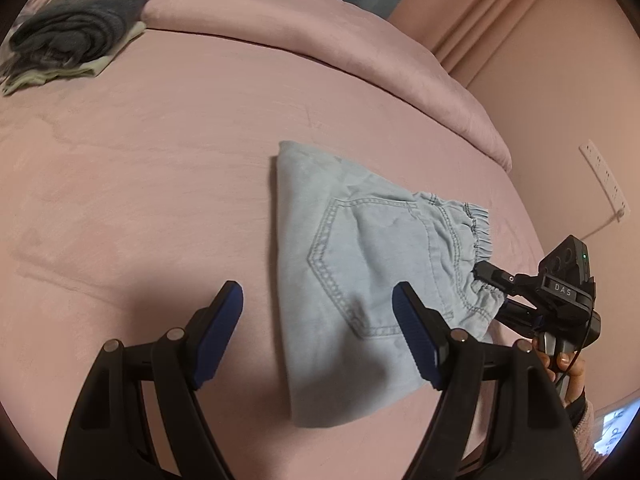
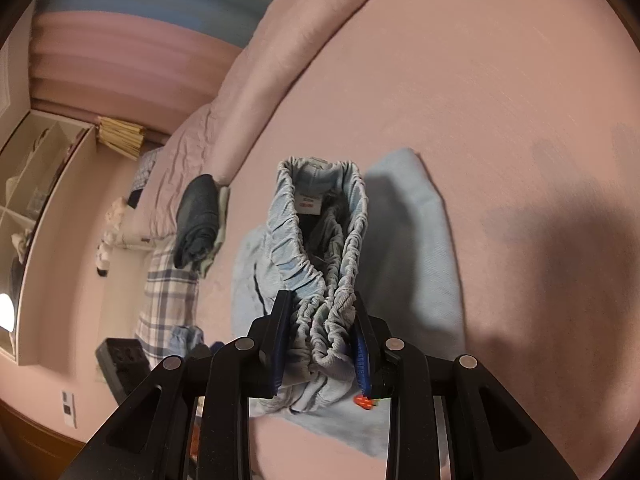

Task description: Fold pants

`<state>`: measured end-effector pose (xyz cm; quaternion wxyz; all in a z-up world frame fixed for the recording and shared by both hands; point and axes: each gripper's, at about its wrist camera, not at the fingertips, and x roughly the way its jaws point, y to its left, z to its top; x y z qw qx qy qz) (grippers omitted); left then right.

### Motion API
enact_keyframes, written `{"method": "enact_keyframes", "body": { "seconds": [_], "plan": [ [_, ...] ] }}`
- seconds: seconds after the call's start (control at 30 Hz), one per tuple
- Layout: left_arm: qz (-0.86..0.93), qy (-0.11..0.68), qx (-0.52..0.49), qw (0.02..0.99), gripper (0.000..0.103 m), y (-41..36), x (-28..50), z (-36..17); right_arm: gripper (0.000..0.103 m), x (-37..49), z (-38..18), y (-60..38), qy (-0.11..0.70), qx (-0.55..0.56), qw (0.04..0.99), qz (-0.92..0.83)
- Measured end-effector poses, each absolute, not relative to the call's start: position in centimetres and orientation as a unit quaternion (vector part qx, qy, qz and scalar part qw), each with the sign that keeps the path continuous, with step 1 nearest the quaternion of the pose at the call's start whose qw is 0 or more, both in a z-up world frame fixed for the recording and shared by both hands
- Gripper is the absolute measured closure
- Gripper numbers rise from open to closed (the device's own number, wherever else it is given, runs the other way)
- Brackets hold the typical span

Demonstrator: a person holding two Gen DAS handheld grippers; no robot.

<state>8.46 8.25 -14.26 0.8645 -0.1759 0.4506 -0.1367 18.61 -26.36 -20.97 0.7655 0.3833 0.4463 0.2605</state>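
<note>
**A:** From over the left gripper (image 1: 318,334), look: its jaws stand wide with nothing between them, hovering just short of the pale blue pants (image 1: 372,272). The pants lie folded on the pink bed (image 1: 160,184), back pocket (image 1: 368,264) up, and the pile of folded clothes (image 1: 76,28) sits well apart from the pants, off toward the far corner.

**B:** And the other tool?

**A:** The right gripper (image 1: 486,276) comes in at the waistband side of the pants, with a hand (image 1: 568,368) on its handle. From here I can't tell how its jaws stand.

**B:** The view along the right gripper (image 2: 320,336) settles that. Narrow jaws, clamped on the bunched elastic waistband (image 2: 320,240), which stands lifted above the rest of the pants (image 2: 416,240) lying flat on the bed (image 2: 500,100).

**A:** That's my worry. Only the gathered elastic is pinched. It's springy and lumpy, so I'd guess a layer could slip out if it's pulled across.

**B:** And nothing pins the flat part of the pants. Drag the waistband and the whole bundle may slide, or the lower fold may open.

**A:** The empty left gripper could hold that part down. If it presses off-centre near the pants' edge, though, it may rumple the pocket side.

**B:** The label (image 2: 310,202) inside the waistband shows, so the opening gapes; it might fold over crooked.
</note>
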Motion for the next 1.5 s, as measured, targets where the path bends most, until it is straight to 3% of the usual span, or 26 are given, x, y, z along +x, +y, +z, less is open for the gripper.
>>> {"method": "enact_keyframes", "body": {
  "seconds": [0.3, 0.5, 0.67, 0.7, 0.83, 0.97, 1.2, 1.5],
  "plan": [
    [-0.137, 0.460, -0.138, 0.867, 0.026, 6.4, 9.5, -14.6, 0.062, 17.3, -20.8, -27.1, 0.463, 0.332, 0.793, 0.217],
    [-0.130, 0.458, -0.113, 0.872, 0.026, 5.5, 10.3, -14.5, 0.058, 15.9, -17.3, -26.5, 0.436, 0.202, 0.864, 0.147],
    [-0.129, 0.448, -0.090, 0.880, 0.026, 4.2, 11.3, -13.8, 0.059, 14.5, -14.3, -24.2, 0.371, 0.115, 0.906, 0.171],
    [-0.129, 0.445, -0.083, 0.882, 0.026, 3.9, 11.6, -13.6, 0.063, 14.4, -14.2, -23.5, 0.366, 0.103, 0.907, 0.180],
    [-0.132, 0.432, -0.054, 0.891, 0.026, 2.6, 13.2, -13.2, 0.074, 14.7, -15.4, -21.7, 0.383, 0.055, 0.901, 0.196],
    [-0.135, 0.442, -0.018, 0.886, 0.027, 1.1, 15.2, -14.1, 0.074, 14.9, -18.4, -20.9, 0.426, 0.010, 0.885, 0.186],
    [-0.124, 0.476, 0.028, 0.870, 0.024, -0.6, 18.1, -16.8, 0.074, 15.2, -19.2, -21.6, 0.431, -0.003, 0.882, 0.192],
    [-0.151, 0.449, -0.026, 0.880, 0.027, 2.7, 14.8, -14.3, 0.074, 15.1, -16.5, -22.7, 0.403, 0.059, 0.888, 0.215]
  ]
}}
